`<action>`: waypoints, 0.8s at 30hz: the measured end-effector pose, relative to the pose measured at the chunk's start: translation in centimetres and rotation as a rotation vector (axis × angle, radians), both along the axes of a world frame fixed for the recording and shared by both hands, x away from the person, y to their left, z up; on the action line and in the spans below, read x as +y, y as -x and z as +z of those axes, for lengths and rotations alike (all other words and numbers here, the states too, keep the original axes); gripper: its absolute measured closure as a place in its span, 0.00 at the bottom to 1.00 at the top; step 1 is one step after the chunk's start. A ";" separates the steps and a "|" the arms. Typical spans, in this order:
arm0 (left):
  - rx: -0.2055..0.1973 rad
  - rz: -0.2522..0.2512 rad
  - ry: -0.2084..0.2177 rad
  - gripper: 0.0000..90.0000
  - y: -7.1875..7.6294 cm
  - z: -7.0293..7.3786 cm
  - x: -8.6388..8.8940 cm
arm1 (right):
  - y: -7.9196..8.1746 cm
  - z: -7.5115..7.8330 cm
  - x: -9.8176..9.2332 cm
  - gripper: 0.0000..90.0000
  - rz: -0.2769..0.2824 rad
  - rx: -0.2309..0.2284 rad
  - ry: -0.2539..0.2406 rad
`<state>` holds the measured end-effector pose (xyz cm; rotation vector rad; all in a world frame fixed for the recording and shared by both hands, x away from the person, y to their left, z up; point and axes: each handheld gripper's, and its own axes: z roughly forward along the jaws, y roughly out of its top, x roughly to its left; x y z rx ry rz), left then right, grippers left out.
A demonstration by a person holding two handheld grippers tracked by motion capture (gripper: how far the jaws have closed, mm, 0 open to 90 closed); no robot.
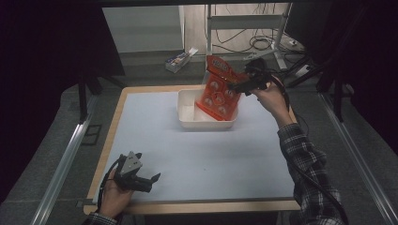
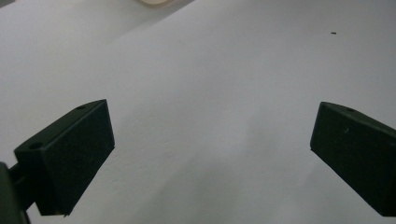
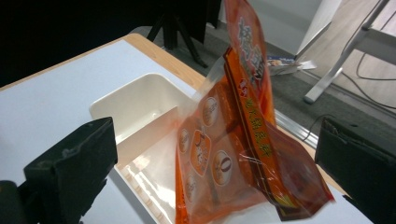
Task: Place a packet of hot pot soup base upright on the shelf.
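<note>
My right gripper [image 1: 233, 86] is up over the far right part of the table [image 1: 197, 154], at the upper edge of an orange snack bag [image 1: 217, 89]; seen along its own jaws, they stand wide apart with the bag [image 3: 233, 154] between them and a gap on either side, so my fingers there are released and grip nothing; from above I cannot tell whether a jaw tip brushes the bag's top edge. The bag stands tilted, its lower end down in the right part of a cream-white bin [image 1: 187, 96], its printed top leaning up and away past the far rim; the bin [image 3: 135, 100] has a low divider across it, and the bag's bottom sits on the nearer side of that divider as my right gripper sees it; the clear front of the bag shows round packets inside. The bin itself sits on the far middle of the table, near the back edge. My left gripper [image 1: 152, 180] lies low at the near left corner, well apart from bin and bag; my left hand [image 1: 112, 197] holds it close to the table top; its jaws are spread wide with nothing but bare white surface between them, so those fingers are released too; a sliver of the bin [image 2: 156, 2] shows at the top of the left gripper view. Beyond the table, on the floor, lies a small box [image 1: 179, 60].
</note>
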<state>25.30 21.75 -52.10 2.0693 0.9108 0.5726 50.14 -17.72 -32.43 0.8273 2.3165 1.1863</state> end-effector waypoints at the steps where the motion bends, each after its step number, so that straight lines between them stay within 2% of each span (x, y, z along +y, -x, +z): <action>1: 0.001 -0.001 0.001 0.00 0.0 0.0 0.0 | 0.1 0.1 -0.2 0.00 0.002 0.001 -0.008; 2: 0.001 -0.001 0.000 0.00 0.0 0.0 0.0 | 0.3 0.1 -0.4 0.00 0.005 0.012 -0.021; 12: -0.001 -0.006 -0.012 0.00 0.0 0.0 -0.2 | 1.8 -0.2 -1.2 0.00 0.028 0.029 -0.025; 24: 0.000 -0.010 -0.023 0.00 0.1 0.0 -0.3 | 3.8 -1.6 -1.3 0.00 0.073 0.046 -0.034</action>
